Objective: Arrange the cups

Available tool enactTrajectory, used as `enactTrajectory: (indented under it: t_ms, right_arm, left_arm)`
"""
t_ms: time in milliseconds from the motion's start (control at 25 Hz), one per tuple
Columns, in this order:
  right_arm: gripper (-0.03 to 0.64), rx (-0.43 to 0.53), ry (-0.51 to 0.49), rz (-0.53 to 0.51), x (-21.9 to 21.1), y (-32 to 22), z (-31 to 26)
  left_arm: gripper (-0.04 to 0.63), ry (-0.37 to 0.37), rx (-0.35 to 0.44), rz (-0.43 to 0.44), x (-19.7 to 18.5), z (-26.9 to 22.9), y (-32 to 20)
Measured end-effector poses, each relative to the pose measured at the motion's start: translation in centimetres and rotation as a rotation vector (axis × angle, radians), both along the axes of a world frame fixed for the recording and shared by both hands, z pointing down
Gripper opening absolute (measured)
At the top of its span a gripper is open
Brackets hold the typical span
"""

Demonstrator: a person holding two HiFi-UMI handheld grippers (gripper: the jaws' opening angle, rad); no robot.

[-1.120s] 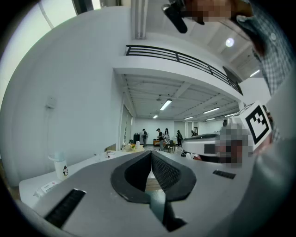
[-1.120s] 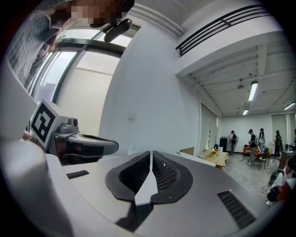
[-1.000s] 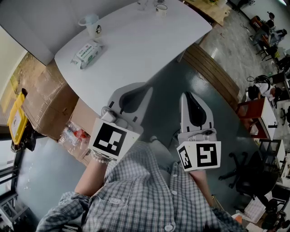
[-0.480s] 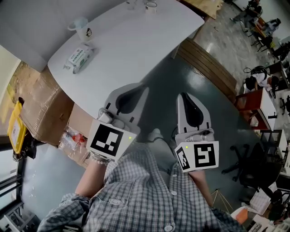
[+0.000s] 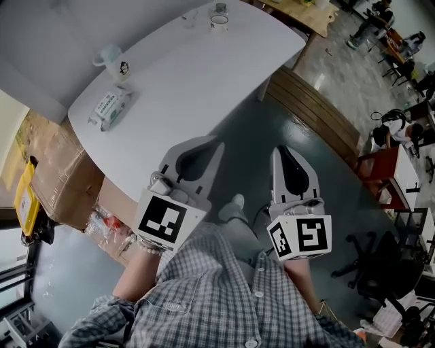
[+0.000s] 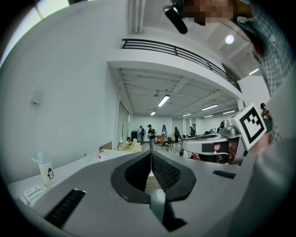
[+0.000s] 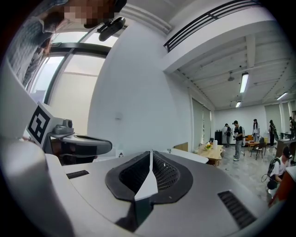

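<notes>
A white table stands ahead of me in the head view. On it are a pale cup with a penguin print at the far left and a small white cup at the far end beside a clear glass. My left gripper and right gripper are both shut and empty, held side by side close to my body, short of the table's near edge. In the left gripper view the penguin cup and the small cup stand far beyond the left gripper.
A pack of wipes lies on the table near the penguin cup. Cardboard boxes sit on the floor at the left. A wooden slatted platform, a red cabinet and an office chair are at the right.
The head view has shifted a little, so the table and cups sit slightly farther left. Both grippers stay shut and keep their place in front of my body.
</notes>
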State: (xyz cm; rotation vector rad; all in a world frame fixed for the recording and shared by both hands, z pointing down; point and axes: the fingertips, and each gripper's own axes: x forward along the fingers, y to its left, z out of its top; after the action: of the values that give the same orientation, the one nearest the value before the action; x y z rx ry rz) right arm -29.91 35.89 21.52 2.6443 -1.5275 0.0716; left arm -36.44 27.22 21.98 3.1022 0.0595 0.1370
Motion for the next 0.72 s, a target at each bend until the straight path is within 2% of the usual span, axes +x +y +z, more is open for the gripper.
enactTrajectory:
  t_ms: [280,480,720]
  right_arm:
    - [0.032,-0.013,-0.008,-0.053,7.9,0.9,0.0]
    - [0.032,-0.010,0.010,-0.086,13.8,1.7,0.0]
    - [0.032,-0.035,0.028,-0.096,18.6,3.3,0.3]
  left_arm:
    - [0.012,-0.005,0.001,-0.089,7.2,-0.2,-0.1]
    - [0.012,0.017,0.006,-0.157,11.7,-0.4,-0.4]
    - [0.012,0.031,-0.047,-0.182,15.6,-0.1,0.2]
